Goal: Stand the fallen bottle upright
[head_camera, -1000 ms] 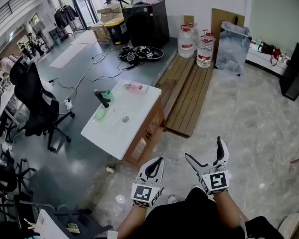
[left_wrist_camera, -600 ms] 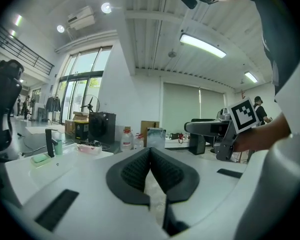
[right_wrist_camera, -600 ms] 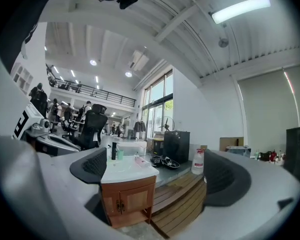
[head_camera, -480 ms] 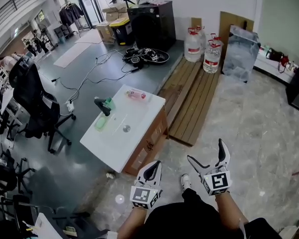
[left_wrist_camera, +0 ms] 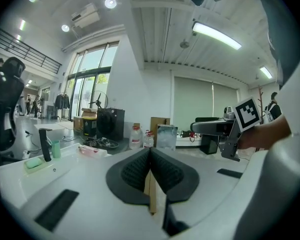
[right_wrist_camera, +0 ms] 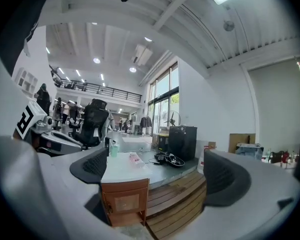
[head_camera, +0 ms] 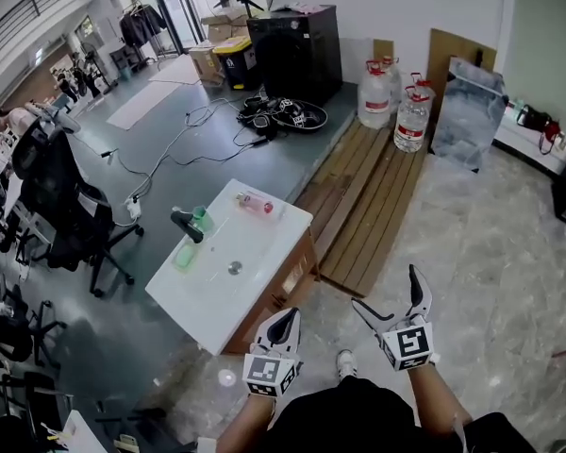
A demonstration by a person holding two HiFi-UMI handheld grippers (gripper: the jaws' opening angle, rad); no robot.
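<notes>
The fallen bottle [head_camera: 253,202], clear with a pink tint, lies on its side near the far edge of the white table [head_camera: 217,295]. It also shows in the right gripper view as the bottle [right_wrist_camera: 136,158] and in the left gripper view as the bottle [left_wrist_camera: 92,150]. Both grippers hang low in front of the person, well short of the table. My left gripper [head_camera: 281,326] is shut with nothing in it, its pads pressed together in the left gripper view [left_wrist_camera: 150,154]. My right gripper [head_camera: 389,291] stands wide open and empty [right_wrist_camera: 157,171].
On the table stand a green cup [head_camera: 201,219], a black object [head_camera: 186,225], a flat green item [head_camera: 184,255] and a small round piece [head_camera: 234,268]. A wooden platform [head_camera: 368,196] with water jugs [head_camera: 375,95] lies right of it. An office chair [head_camera: 61,201] and floor cables [head_camera: 283,116] are on the left.
The head view has shifted so the table sits a little lower and closer to the grippers. Both grippers keep the same pose and state.
</notes>
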